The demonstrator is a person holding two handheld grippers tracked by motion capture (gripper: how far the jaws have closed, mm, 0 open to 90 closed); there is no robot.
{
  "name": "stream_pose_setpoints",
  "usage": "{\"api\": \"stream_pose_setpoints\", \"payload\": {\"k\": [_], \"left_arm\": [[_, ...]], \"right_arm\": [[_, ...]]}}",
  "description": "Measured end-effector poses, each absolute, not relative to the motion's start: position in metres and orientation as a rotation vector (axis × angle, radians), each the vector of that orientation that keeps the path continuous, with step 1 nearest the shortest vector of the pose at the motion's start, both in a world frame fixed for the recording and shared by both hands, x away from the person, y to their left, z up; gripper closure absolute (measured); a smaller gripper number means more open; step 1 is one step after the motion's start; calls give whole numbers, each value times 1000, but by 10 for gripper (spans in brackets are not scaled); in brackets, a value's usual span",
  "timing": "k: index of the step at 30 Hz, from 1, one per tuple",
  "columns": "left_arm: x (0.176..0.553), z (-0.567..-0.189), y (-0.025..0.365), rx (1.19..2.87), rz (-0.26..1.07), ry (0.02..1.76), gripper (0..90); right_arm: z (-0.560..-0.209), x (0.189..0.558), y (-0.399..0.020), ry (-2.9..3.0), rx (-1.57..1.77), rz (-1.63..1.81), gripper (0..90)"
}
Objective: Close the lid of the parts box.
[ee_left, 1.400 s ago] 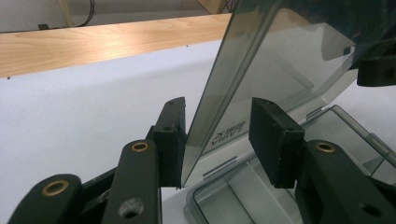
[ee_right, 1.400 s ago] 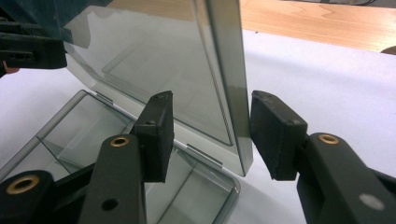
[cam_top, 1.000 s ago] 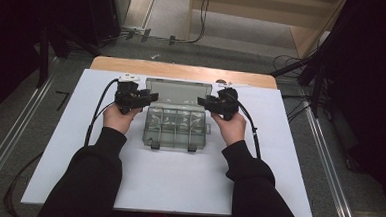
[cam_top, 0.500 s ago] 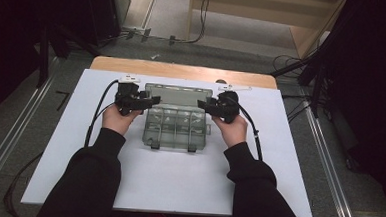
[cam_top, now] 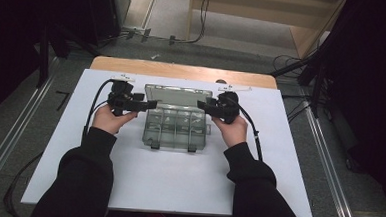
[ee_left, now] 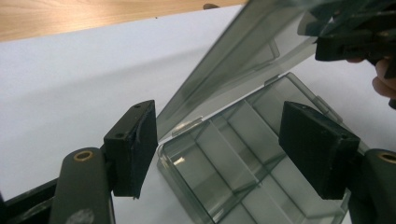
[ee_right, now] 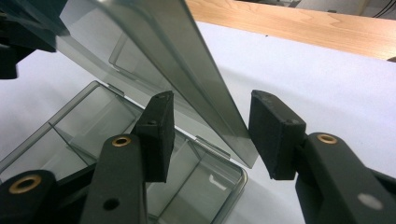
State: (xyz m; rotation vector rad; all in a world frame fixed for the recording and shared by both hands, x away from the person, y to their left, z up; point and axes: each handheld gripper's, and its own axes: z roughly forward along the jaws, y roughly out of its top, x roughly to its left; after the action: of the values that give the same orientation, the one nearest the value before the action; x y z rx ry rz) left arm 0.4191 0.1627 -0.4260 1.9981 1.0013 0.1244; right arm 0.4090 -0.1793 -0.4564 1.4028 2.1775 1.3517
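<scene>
The smoky clear compartment box (cam_top: 176, 128) sits mid-bench, its lid (ee_right: 187, 70) tilted up between the right claw's (ee_right: 210, 135) gaping pads, untouched, while the left claw (ee_left: 224, 149), just opening, straddles the box corner.

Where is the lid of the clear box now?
In the high view the lid stands raised along the far edge of the box, mid-table, between the left gripper and right gripper.
</scene>
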Motion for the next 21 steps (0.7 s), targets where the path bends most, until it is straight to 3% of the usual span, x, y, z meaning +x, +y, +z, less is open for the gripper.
{"api": "stream_pose_setpoints", "payload": {"k": [3,7,15,21], "left_arm": [[414,-418,166,2018,105,978,299],[407,-408,169,2020,110,993,438],[402,-401,169,1987,32,985,843],[404,-403,160,2018,53,968,896]], "right_arm": [[-456,409,-179,2176,1402,1354,494],[-457,409,-179,2176,1402,1358,493],[-457,409,-179,2173,1400,1363,486],[-458,406,-179,2174,1383,1366,474]]}}
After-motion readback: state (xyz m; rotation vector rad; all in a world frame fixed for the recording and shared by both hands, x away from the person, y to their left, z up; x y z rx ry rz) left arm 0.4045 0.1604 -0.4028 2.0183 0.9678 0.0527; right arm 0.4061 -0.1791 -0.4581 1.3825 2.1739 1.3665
